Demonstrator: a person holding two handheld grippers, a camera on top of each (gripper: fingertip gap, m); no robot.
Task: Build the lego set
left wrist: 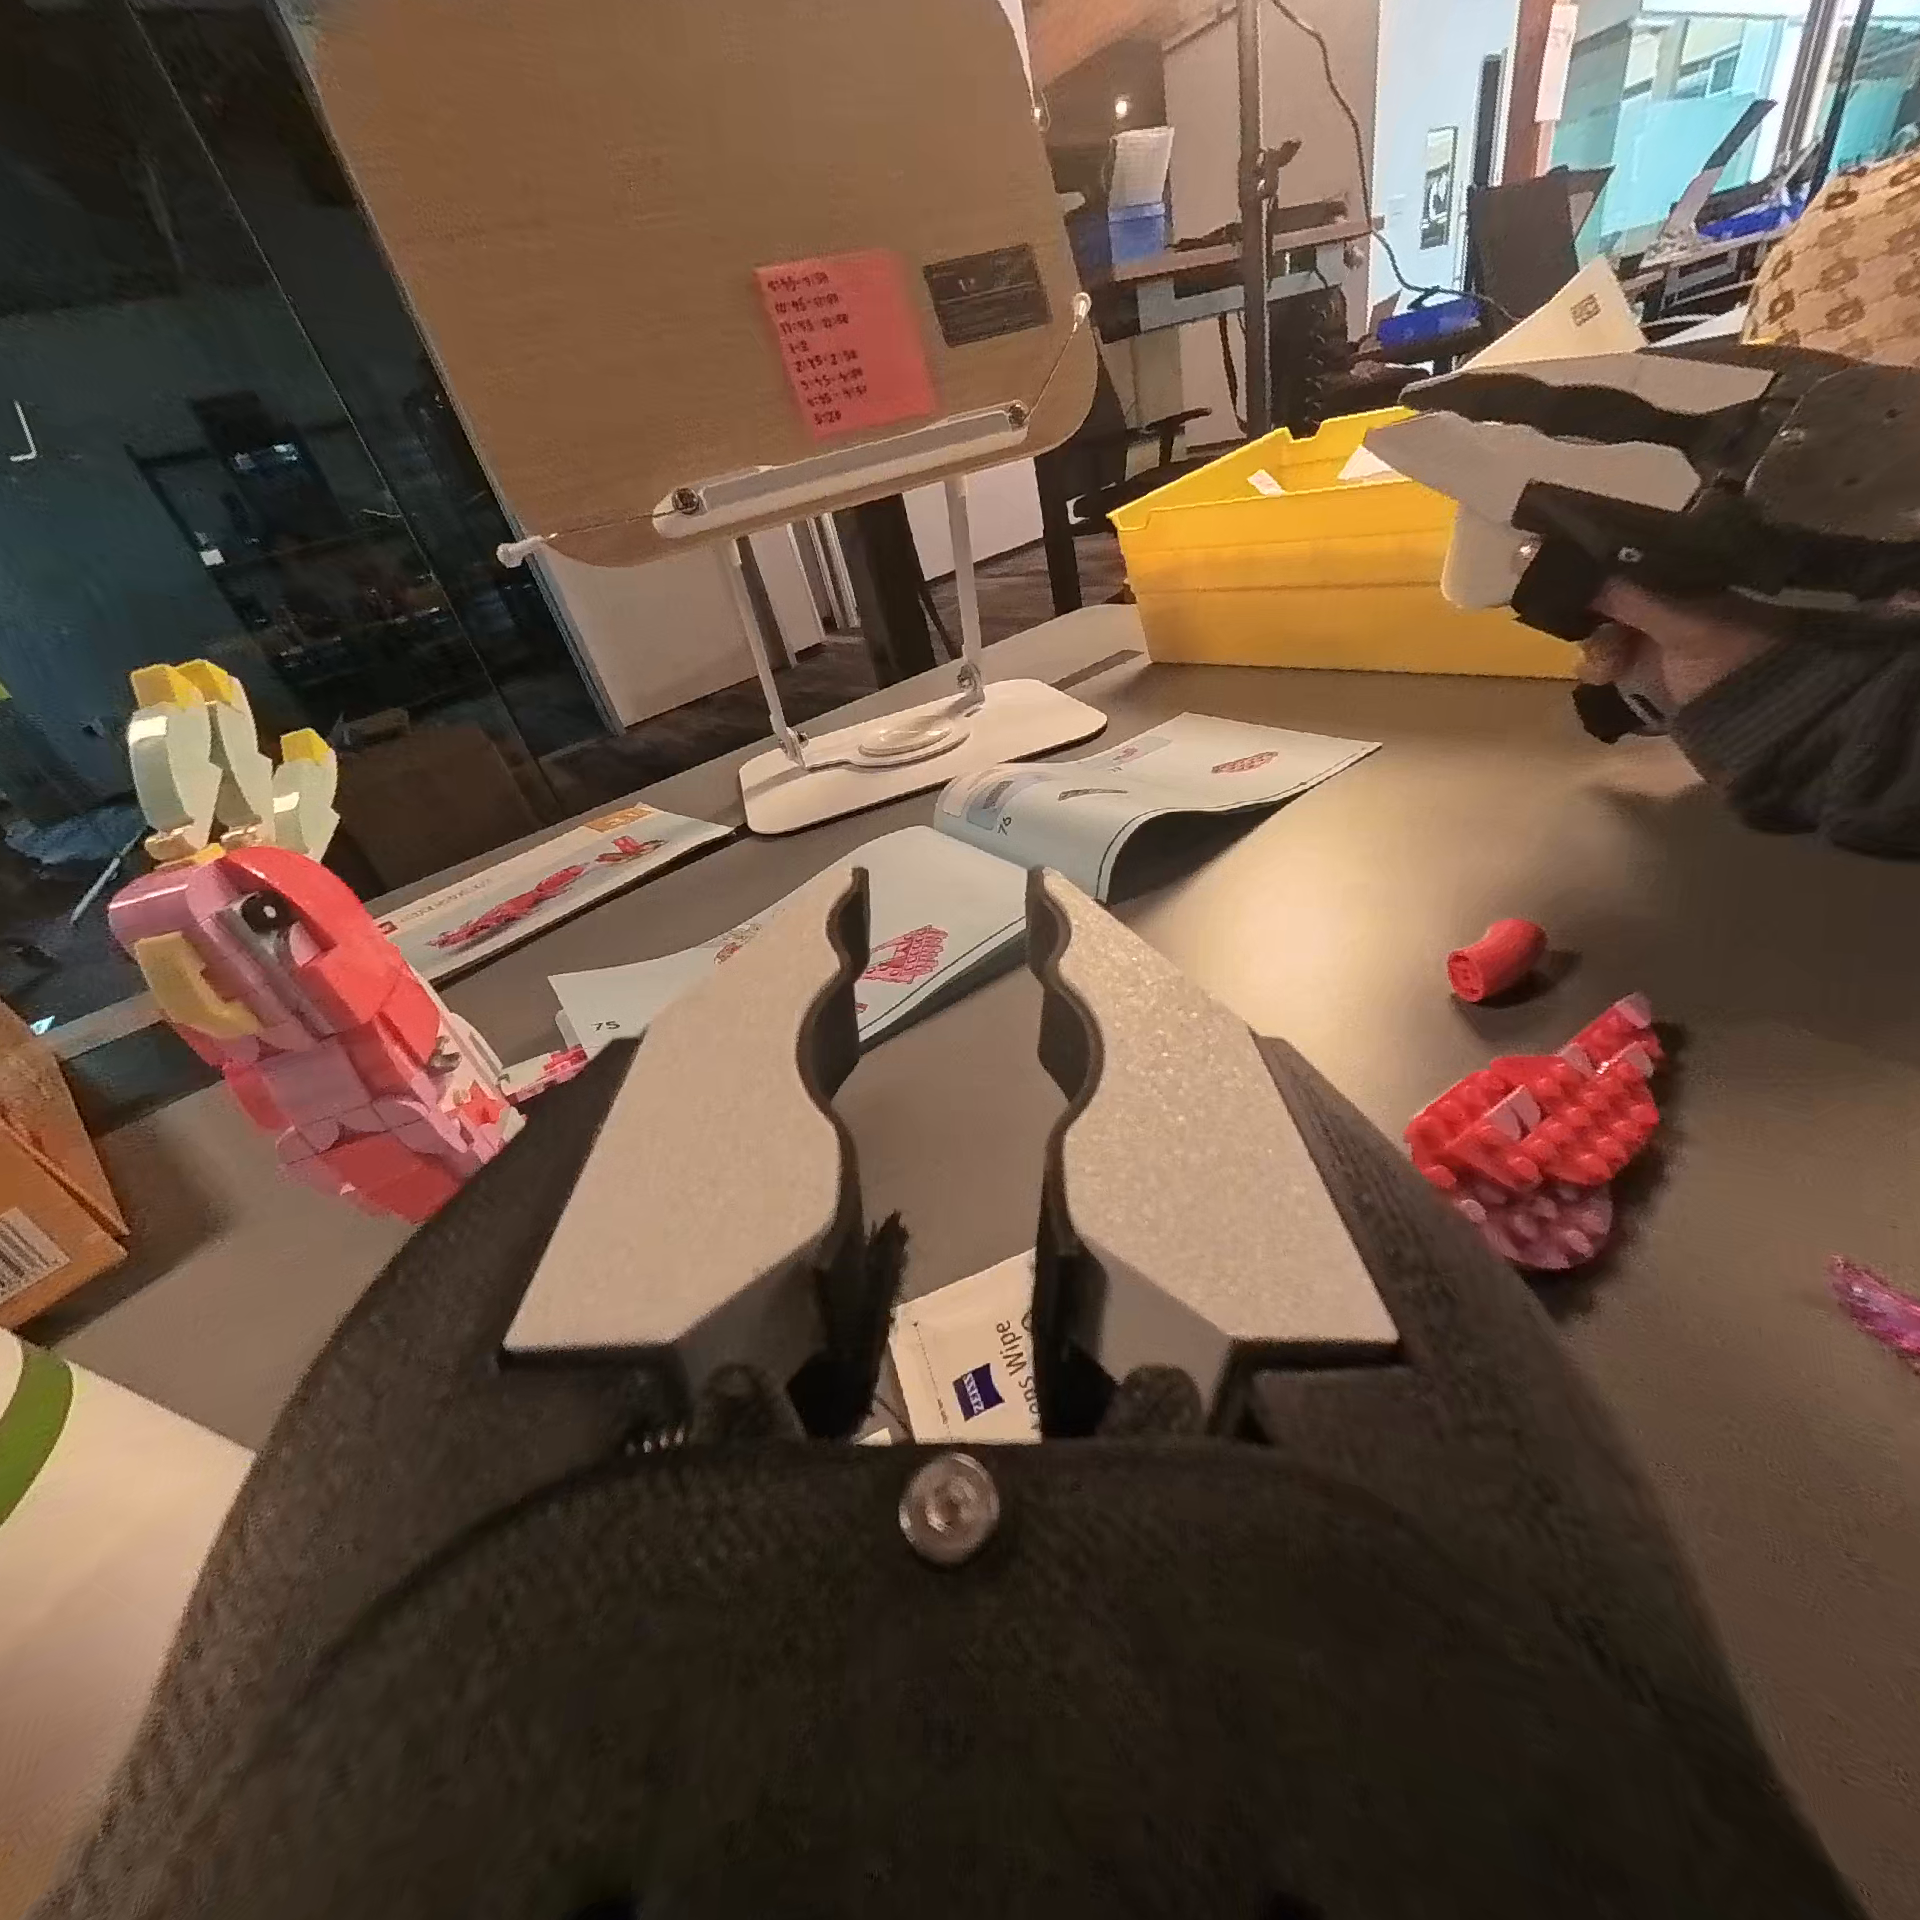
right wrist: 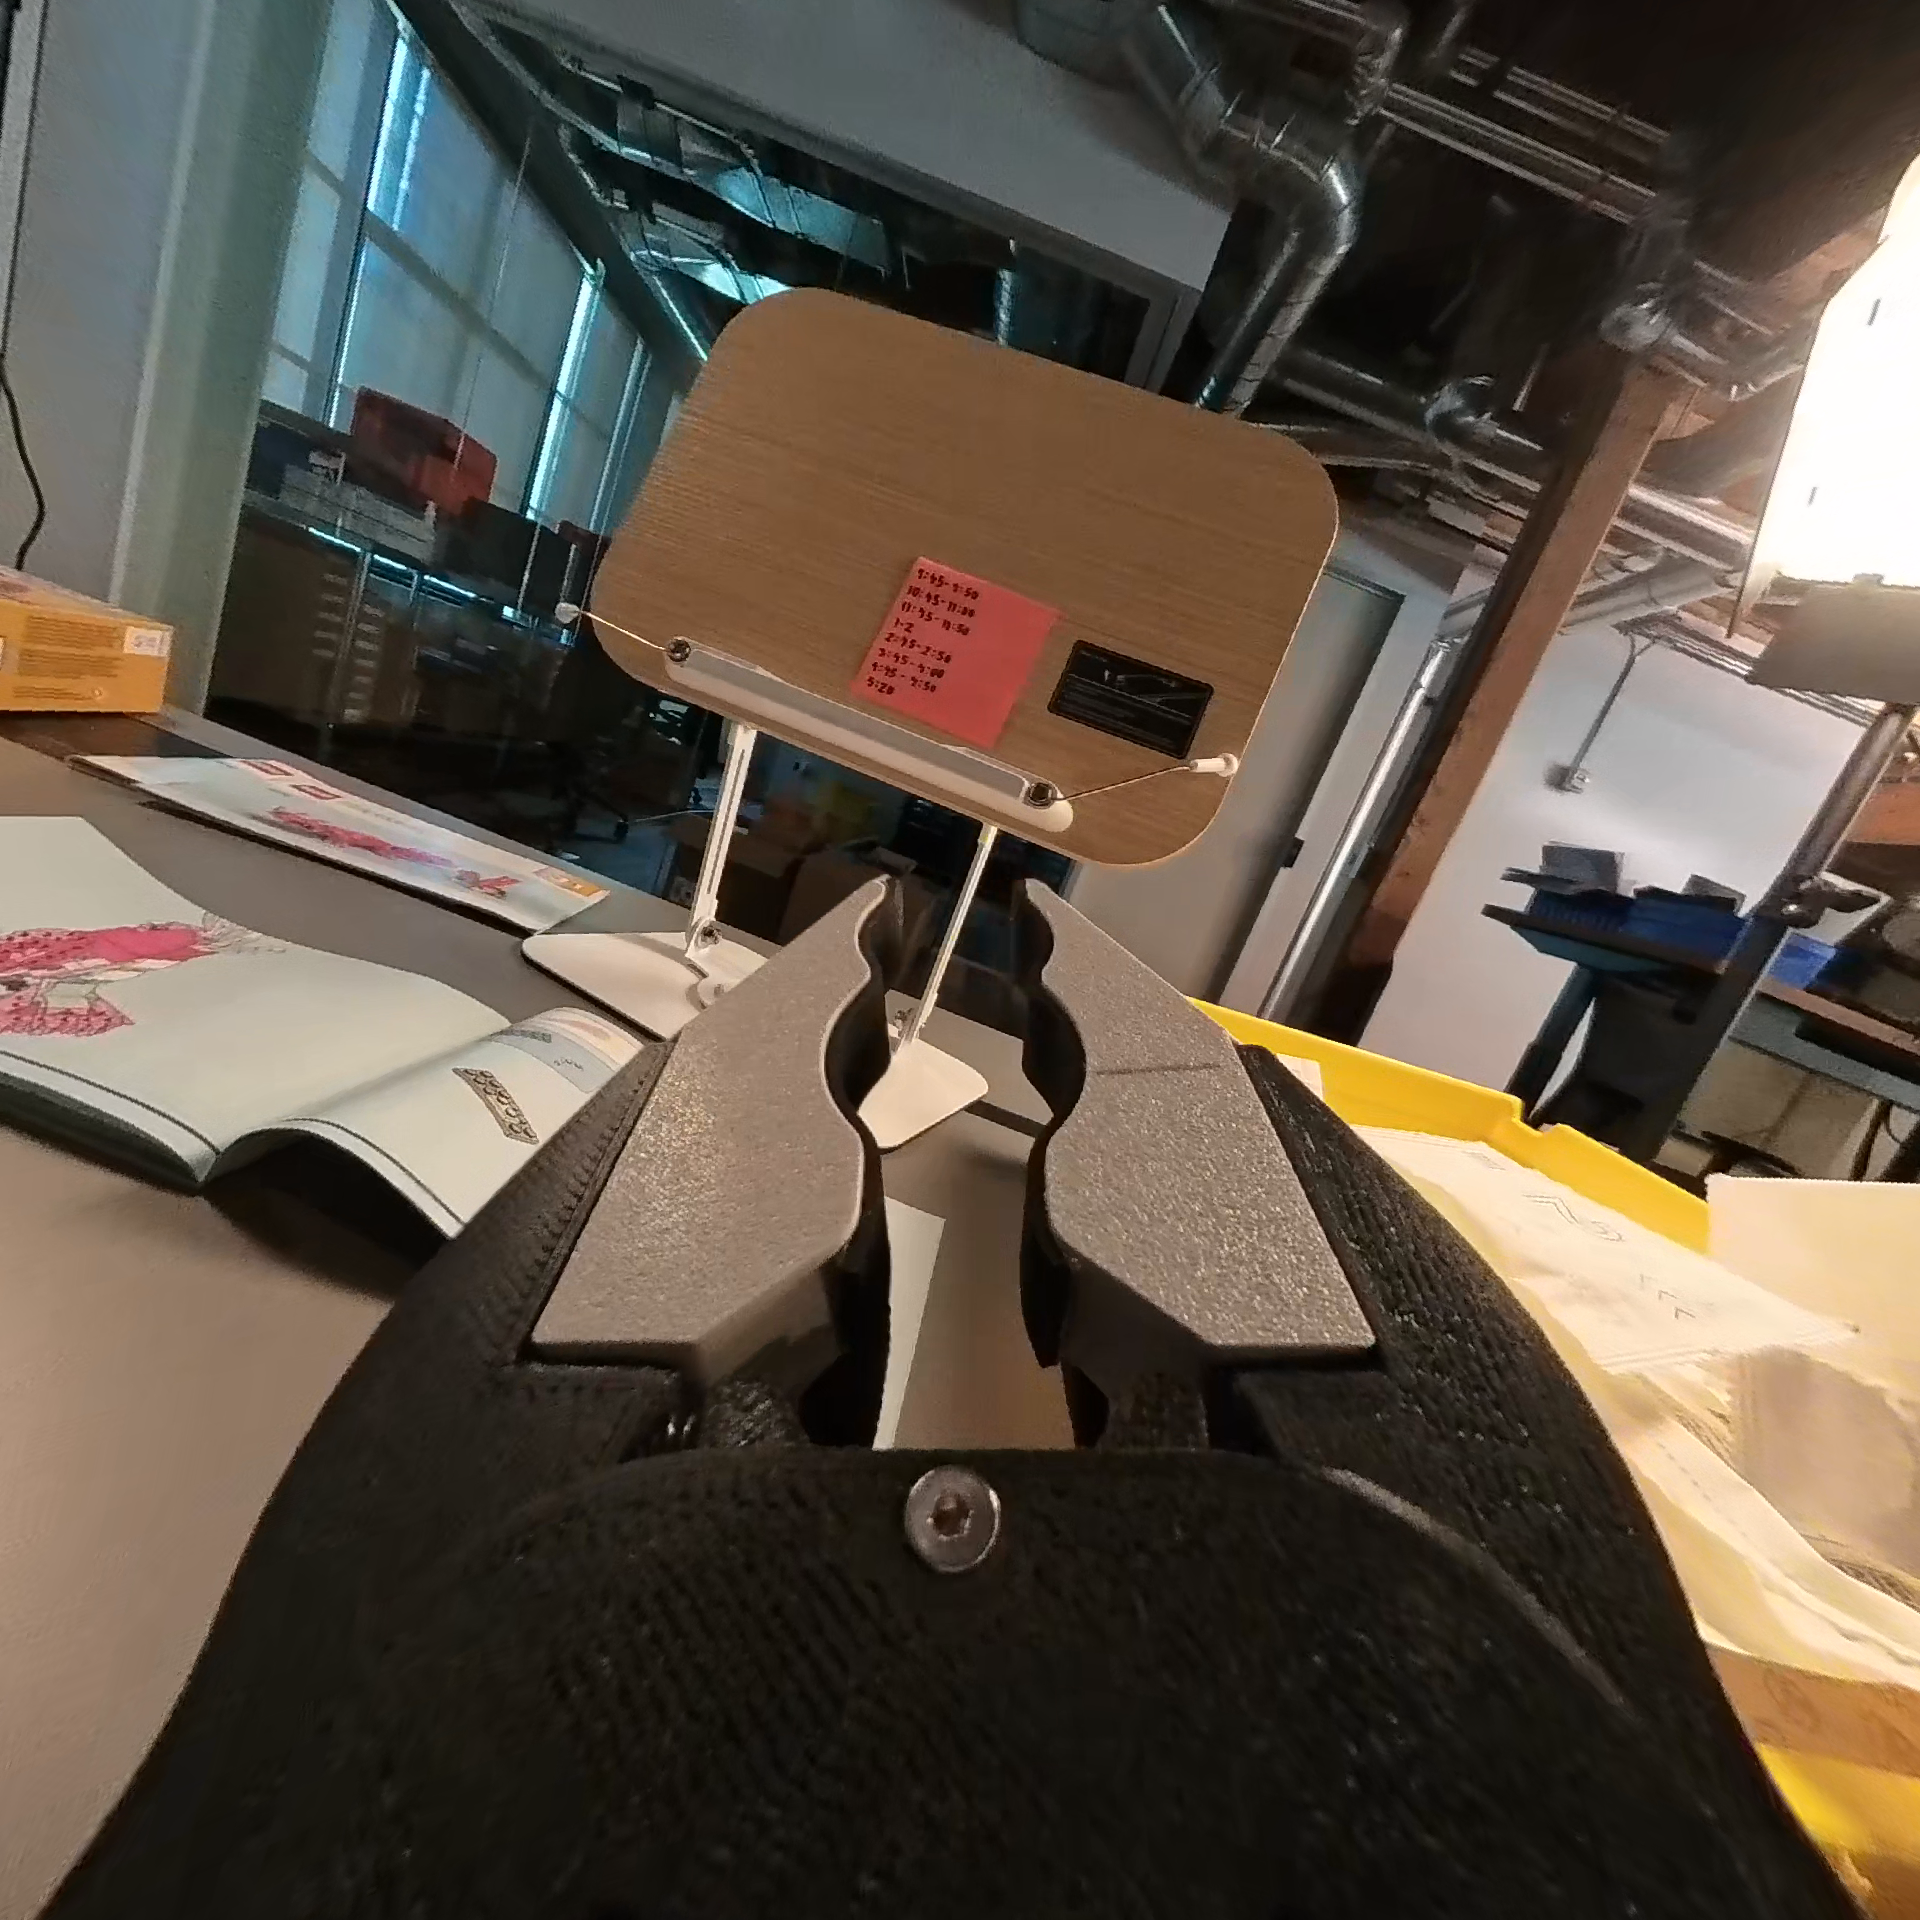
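While your left gripper (left wrist: pixel 945 914) hovers with fingers spread and bare over the open instruction booklet (left wrist: pixel 935 935) on the dark table (left wrist: pixel 1351 1039), the brick parrot (left wrist: pixel 301 1018) stands left, red brick pieces (left wrist: pixel 1538 1132) right. Your right gripper (right wrist: pixel 951 914), parted, holds nothing beside the yellow bin (right wrist: pixel 1455 1132), facing the book stand (right wrist: pixel 956 582).

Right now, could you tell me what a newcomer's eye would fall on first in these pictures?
Probably the pink and red brick-built bird standing at the table's left edge, left of the open, empty left tongs. Next, the wooden book stand with its pink sticky note, and the yellow bin beneath the raised right tongs.
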